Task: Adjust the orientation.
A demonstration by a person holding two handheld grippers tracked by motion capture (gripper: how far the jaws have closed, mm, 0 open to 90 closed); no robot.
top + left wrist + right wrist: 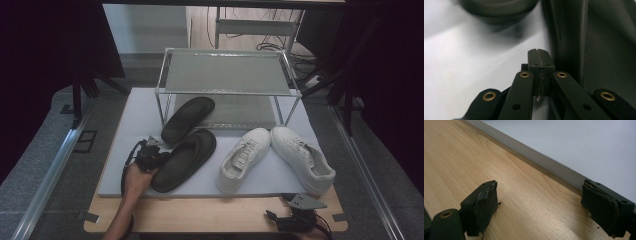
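Note:
Two dark slippers lie on the white mat. The near slipper lies slantwise, and the far slipper has its toe under the rack. My left gripper is low on the mat, just left of the near slipper. Its jaws are shut, pad against pad with nothing between them. The near slipper's side rises close on the right, and the far slipper is blurred ahead. My right gripper rests at the table's front right edge. It stands open over bare wood.
A pair of white sneakers, one beside the other, lies on the right half of the mat. A two-tier metal rack stands at the back. The mat's edge runs just ahead of the right gripper. Wooden table shows in front.

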